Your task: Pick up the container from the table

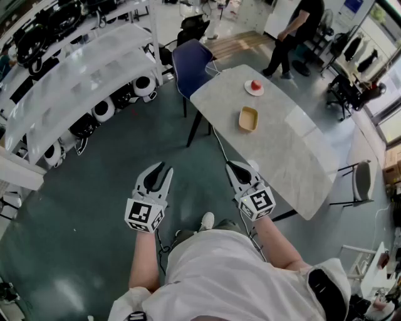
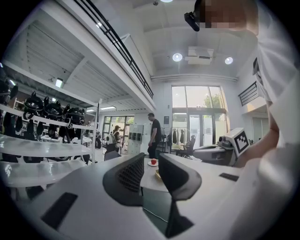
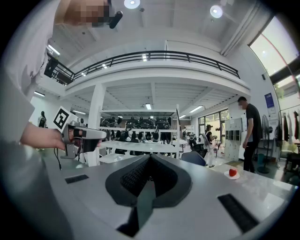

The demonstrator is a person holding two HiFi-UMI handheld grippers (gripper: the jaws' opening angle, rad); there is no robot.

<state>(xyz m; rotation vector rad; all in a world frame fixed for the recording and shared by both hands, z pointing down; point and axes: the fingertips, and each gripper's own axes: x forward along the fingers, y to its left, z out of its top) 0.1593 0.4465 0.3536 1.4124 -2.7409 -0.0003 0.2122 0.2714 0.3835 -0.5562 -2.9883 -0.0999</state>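
Standing short of the table [image 1: 285, 153]: left gripper [image 1: 160, 168] jaws apart, empty; right gripper [image 1: 234, 165] jaws together. Container [image 1: 248, 118] mostly hidden behind a jaw in the left gripper view.

In the left gripper view the container [image 2: 157, 175] is almost fully hidden behind one finger [image 2: 177, 176] of the left gripper [image 2: 151, 155]; only a thin yellow strip shows in the gap. The red thing [image 2: 153, 161] on the small plate [image 2: 149, 164] behind it is too small to tell what it is. In the head view the standing person [image 1: 304, 15] is cut off by the top edge, above the shoulders. The white shelves [image 1: 75, 81] run out of the left edge, and the dark things [image 1: 50, 24] on them are too small to name. In the right gripper view the counter [image 3: 276, 183] runs out of the picture at the right.
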